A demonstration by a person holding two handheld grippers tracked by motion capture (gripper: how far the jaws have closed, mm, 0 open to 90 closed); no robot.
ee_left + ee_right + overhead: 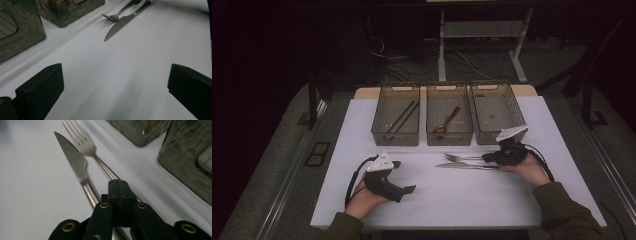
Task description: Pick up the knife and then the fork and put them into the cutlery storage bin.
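Observation:
A steel fork [457, 157] and a table knife [462, 166] lie side by side on the white table top [462, 200], tips to the left. My right gripper [486, 158] rests at their handle ends. In the right gripper view its jaws [117, 184] stand pressed together with no gap, right over the handle of the fork [86, 146], with the knife [73, 160] just left of them. Whether the handle is pinched I cannot tell. My left gripper [403, 176] sits at the front left, open, nothing between its fingers [42, 85]; the fork [115, 17] and knife [120, 23] lie far ahead.
Three clear bins stand in a row behind the cutlery: the left bin [377, 115] holds dark chopsticks [402, 119], the middle bin [430, 117] a reddish spoon [447, 121], and the right bin [517, 112] stands just behind my right gripper. Bare table lies between both hands.

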